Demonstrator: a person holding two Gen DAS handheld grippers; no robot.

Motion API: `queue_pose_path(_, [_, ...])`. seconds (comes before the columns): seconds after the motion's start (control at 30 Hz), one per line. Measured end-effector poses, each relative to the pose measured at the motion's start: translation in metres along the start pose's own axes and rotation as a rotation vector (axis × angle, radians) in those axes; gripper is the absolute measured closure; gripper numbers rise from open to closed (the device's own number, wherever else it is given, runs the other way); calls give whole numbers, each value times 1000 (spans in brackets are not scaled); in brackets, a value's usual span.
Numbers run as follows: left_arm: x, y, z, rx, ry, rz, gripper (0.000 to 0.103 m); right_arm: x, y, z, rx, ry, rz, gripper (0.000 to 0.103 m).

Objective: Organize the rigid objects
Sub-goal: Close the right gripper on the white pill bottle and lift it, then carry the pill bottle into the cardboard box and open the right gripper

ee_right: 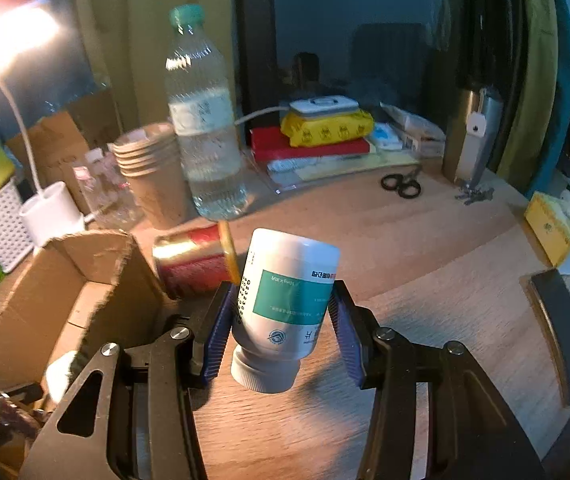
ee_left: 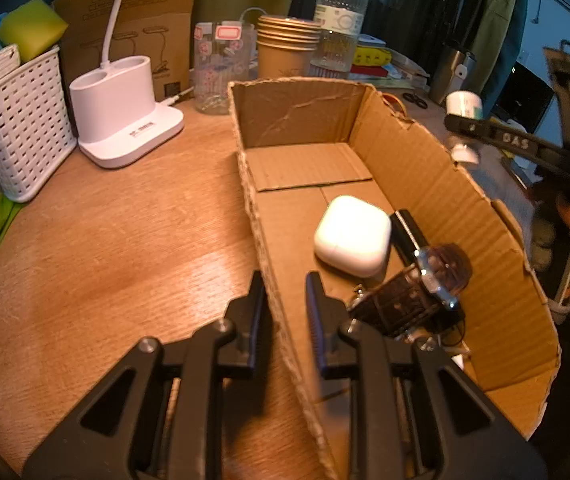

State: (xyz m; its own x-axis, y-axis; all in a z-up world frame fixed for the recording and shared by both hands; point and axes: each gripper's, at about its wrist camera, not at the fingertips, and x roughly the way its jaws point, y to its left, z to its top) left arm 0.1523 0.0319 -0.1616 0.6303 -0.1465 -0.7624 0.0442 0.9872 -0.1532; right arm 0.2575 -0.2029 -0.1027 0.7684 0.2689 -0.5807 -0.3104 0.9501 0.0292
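An open cardboard box (ee_left: 425, 184) lies on the wooden table. Inside it are a white earbud case (ee_left: 352, 235), a black stick-shaped item (ee_left: 407, 232) and a wristwatch with a dark strap (ee_left: 425, 284). My left gripper (ee_left: 285, 300) straddles the box's near left wall, one finger outside and one inside, clamped on the wall. My right gripper (ee_right: 283, 312) is shut on a white pill bottle with a teal label (ee_right: 285, 304), held upside down above the table, right of the box (ee_right: 97, 276). The right gripper also shows in the left wrist view (ee_left: 525, 144).
A red and gold can (ee_right: 193, 260) lies on its side beside the box. Behind stand a water bottle (ee_right: 205, 128), stacked paper cups (ee_right: 149, 168), a white lamp base (ee_left: 121, 116), a white basket (ee_left: 17, 128), scissors (ee_right: 401, 184) and a metal flask (ee_right: 473, 136).
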Motion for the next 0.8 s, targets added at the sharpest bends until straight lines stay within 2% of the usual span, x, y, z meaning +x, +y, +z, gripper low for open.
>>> queue_pose_path(0.53, [0, 1, 0, 0, 0, 0, 82, -51, 36, 9, -56, -101, 115, 52])
queue_pose_path(0.8, [0, 1, 0, 0, 0, 0, 82, -72, 62, 10, -93, -134, 225, 52])
